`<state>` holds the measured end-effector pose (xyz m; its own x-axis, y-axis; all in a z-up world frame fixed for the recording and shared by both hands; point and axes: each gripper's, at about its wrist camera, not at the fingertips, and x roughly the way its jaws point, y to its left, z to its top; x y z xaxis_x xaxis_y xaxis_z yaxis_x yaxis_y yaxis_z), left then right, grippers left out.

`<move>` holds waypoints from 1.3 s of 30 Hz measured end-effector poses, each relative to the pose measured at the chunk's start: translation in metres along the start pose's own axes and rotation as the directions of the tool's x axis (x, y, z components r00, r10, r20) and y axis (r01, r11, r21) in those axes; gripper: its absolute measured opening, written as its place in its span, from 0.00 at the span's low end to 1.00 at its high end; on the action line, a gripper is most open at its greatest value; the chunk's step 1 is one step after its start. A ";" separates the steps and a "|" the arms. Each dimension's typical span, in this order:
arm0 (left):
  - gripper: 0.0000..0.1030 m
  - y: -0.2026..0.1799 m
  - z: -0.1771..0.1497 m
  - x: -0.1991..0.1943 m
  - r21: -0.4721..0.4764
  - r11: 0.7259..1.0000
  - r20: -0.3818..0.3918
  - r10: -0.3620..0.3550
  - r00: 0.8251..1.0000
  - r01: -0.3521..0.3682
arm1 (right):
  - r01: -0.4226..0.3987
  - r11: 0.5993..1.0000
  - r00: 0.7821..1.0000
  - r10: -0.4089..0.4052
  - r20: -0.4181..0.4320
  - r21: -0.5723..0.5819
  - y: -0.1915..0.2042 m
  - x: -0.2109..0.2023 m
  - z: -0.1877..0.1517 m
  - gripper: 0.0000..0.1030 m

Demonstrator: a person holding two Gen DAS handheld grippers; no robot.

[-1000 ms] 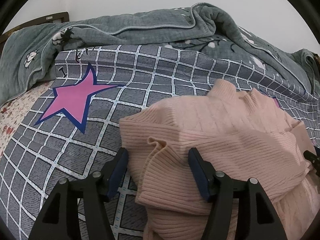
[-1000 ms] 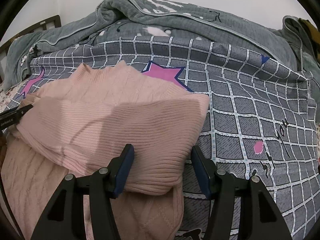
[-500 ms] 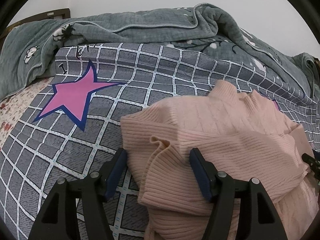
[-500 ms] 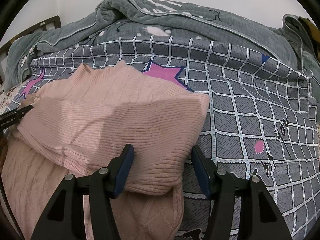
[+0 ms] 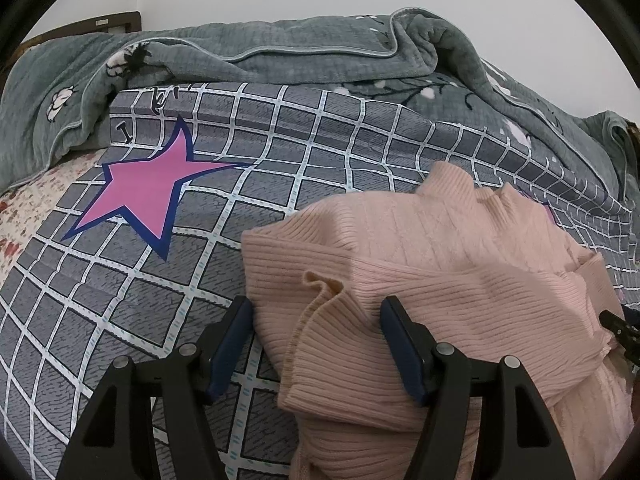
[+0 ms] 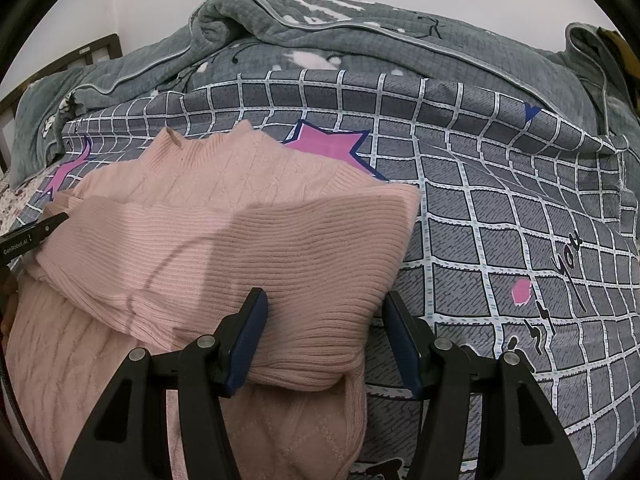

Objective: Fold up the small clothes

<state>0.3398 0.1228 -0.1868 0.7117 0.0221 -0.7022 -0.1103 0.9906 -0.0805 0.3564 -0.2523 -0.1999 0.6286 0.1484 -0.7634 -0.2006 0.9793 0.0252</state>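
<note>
Spreading across the whole bed is a grey checked sheet [image 5: 304, 184] with white grid lines, and a pink sweater [image 5: 460, 280] lies on it as the landmark for everything else. Beyond the sweater, a grey-green quilt [image 5: 280, 52] is bunched in a ridge along the far edge of the sheet. The sweater [image 6: 240, 248] is partly folded: a ribbed layer is doubled over the cable-knit body, its collar pointing toward the quilt [image 6: 400, 36]. To the sweater's left in the left wrist view, a pink star [image 5: 148, 188] with a dark blue outline is printed on the sheet; a second star [image 6: 328, 144] peeks out from behind the sweater's far edge in the right wrist view. Right of the sweater there, black lettering and a small pink blob [image 6: 522, 292] mark the sheet [image 6: 520, 200].

Left tongs [image 5: 316, 320] stand wide open, straddling the sweater's ribbed left edge and its loose curl of hem without pinching it. Right tongs [image 6: 324, 312] are likewise wide open around the folded right corner, gripping nothing. Each tool's tip shows at the sweater's opposite side in the other camera.
</note>
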 end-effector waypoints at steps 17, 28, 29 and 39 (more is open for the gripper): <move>0.64 0.000 0.000 0.000 -0.002 1.000 0.000 -0.001 1.000 0.001 | -0.006 1.000 1.000 0.006 -0.003 0.008 -0.001 0.001 0.000 0.57; 0.67 -0.011 -0.003 -0.011 0.000 1.000 0.035 0.012 0.999 -0.012 | -0.007 1.000 0.997 0.009 0.076 -0.027 0.007 -0.017 -0.003 0.58; 0.67 -0.012 -0.003 -0.014 -0.001 1.000 0.041 0.015 0.999 -0.015 | -0.006 0.999 0.996 0.009 0.090 -0.035 0.008 -0.022 -0.003 0.58; 0.67 0.006 -0.037 -0.084 -0.036 0.999 0.083 0.012 0.997 -0.009 | 0.019 0.999 0.985 -0.010 0.170 -0.046 0.018 -0.111 -0.049 0.58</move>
<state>0.2538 0.1215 -0.1550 0.7652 0.0450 -0.6422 -0.1417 0.9849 -0.0998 0.2462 -0.2578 -0.1462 0.7496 0.1594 -0.6424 -0.2231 0.9746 -0.0185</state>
